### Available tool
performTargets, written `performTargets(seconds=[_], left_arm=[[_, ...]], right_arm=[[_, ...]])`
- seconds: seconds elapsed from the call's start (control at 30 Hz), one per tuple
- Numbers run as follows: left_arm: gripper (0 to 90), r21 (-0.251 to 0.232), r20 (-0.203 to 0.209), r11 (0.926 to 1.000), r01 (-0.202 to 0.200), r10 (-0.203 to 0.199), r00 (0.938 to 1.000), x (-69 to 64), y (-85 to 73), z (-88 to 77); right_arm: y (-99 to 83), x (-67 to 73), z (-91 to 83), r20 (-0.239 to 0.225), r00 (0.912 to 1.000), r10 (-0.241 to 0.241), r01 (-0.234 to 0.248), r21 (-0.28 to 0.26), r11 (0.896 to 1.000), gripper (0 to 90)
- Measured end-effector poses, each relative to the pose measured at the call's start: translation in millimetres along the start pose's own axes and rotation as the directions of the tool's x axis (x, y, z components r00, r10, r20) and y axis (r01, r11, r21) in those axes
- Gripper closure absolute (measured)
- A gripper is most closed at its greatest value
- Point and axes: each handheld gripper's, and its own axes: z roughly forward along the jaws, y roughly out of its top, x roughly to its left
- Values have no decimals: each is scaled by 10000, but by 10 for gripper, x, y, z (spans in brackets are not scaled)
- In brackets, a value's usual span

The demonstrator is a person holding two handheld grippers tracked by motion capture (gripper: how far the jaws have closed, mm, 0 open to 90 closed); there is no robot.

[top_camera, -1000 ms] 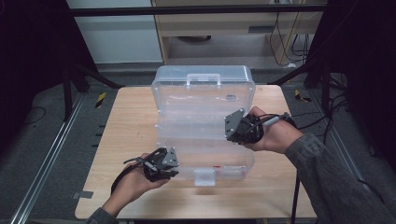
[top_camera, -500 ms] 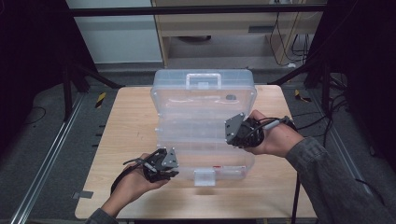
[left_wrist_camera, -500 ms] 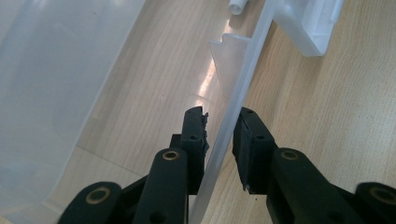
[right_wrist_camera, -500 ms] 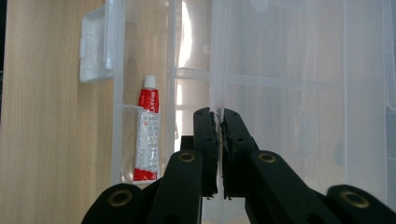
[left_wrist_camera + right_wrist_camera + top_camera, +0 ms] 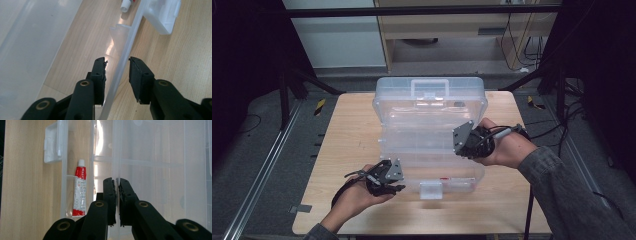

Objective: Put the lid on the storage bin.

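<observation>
A clear plastic organiser box (image 5: 429, 120) lies open on the wooden table (image 5: 347, 145). My left gripper (image 5: 401, 187) is at the box's front left corner. In the left gripper view its jaws (image 5: 117, 61) straddle the clear front wall (image 5: 125, 47); they have just been opening, and a gap shows on each side of the wall. My right gripper (image 5: 458, 144) reaches in from the right. Its jaws (image 5: 116, 181) are shut on a thin clear inner wall (image 5: 115, 150) of the box. A red and white tube (image 5: 79, 192) lies in the front compartment.
The box's white latch (image 5: 430, 189) juts towards the table's front edge, and its carry handle (image 5: 429, 87) is at the far side. Bare wood lies to the left and right of the box. Dark frame posts and cables stand beyond the table.
</observation>
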Motion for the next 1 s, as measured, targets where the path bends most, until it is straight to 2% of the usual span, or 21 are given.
performTargets(seconds=[0.03, 0.07, 0.1, 0.2, 0.23, 0.3, 0.33, 0.43, 0.47, 0.5, 0.57, 0.63, 0.7, 0.77, 0.8, 0.83, 0.87, 0.9, 0.93, 1.0], left_arm=[[612, -65, -25, 9998, -204, 203, 9998, 14, 0, -15], [575, -217, -70, 9997, -80, 78, 9999, 4, -8, -32], [538, -361, -93, 9993, -125, 121, 9999, 6, -17, -56], [508, -760, -125, 9971, -82, 73, 9999, 1, -46, -144], [506, -905, -44, 9959, 84, -88, 10000, -14, -59, -178], [502, -1135, 53, 9935, 121, -115, 9999, -21, -75, -250], [503, -1205, 5, 9916, -459, 463, 9989, 25, -68, -290], [528, -1384, 311, 9903, -130, 175, 9994, 25, -74, -408], [555, -1479, 360, 9889, -118, 173, 9992, 27, -67, -484], [578, -1479, 360, 9889, -118, 173, 9992, 27, -67, -484], [613, -1727, 533, 9845, 306, -216, 9983, 60, -47, -626], [643, -1803, 532, 9829, 369, -277, 9982, 76, -38, -673], [664, -1941, 399, 9802, 400, -329, 9987, 112, -16, -767], [712, -2025, -43, 9783, 436, -454, 9990, 160, 17, -870], [784, -2337, -170, 9693, 763, -825, 9964, 247, 38, -971], [799, -2337, -170, 9693, 763, -825, 9964, 247, 38, -971], [823, -2706, -271, 9577, 980, -1094, 9936, 358, 56, -1044], [828, -2706, -271, 9577, 980, -1094, 9936, 358, 56, -1044], [833, -2694, -246, 9505, 1545, -1672, 9856, 439, 56, -1100], [841, -2720, -257, 9478, 1663, -1799, 9833, 489, 58, -1118]], right_arm=[[-2, 2, -1, 0, 10000, 0, 0, 2, 10000, 852], [-4, 3, -2, -2, 10000, 5, -5, -9, 10000, 852], [-7, 4, -3, 8, 10000, 4, -4, -22, 10000, 851], [-13, 4, -4, 30, 10000, 7, -7, -55, 10000, 850], [-14, 6, -5, 42, 10000, 6, -6, -48, 10000, 849], [-15, 9, -6, 62, 10000, 23, -22, -47, 10000, 848], [-18, 10, -7, 67, 10000, 17, -17, -60, 10000, 847], [-19, 13, -6, 65, 10000, 21, -20, -68, 10000, 847], [-19, 19, -6, 72, 10000, 42, -41, -54, 10000, 848], [-19, 19, -6, 72, 10000, 42, -41, -54, 10000, 848], [-20, 20, -4, 73, 10000, 46, -45, -59, 10000, 846], [-20, 19, -4, 82, 10000, 36, -35, -69, 10000, 845], [-19, 20, -5, 87, 10000, 42, -42, -56, 10000, 844], [-19, 24, -3, 102, 9999, 46, -45, -62, 10000, 844], [-18, 25, -4, 114, 9999, 46, -46, -62, 10000, 843], [-18, 25, -4, 114, 9999, 46, -46, -62, 10000, 843], [-20, 27, -5, 141, 9999, 42, -41, -62, 10000, 842], [-20, 27, -5, 141, 9999, 42, -41, -62, 10000, 842], [-24, 28, -7, 152, 9999, -3, 4, -59, 10000, 842], [-25, 32, -7, 145, 9999, 15, -14, -50, 10000, 842]])
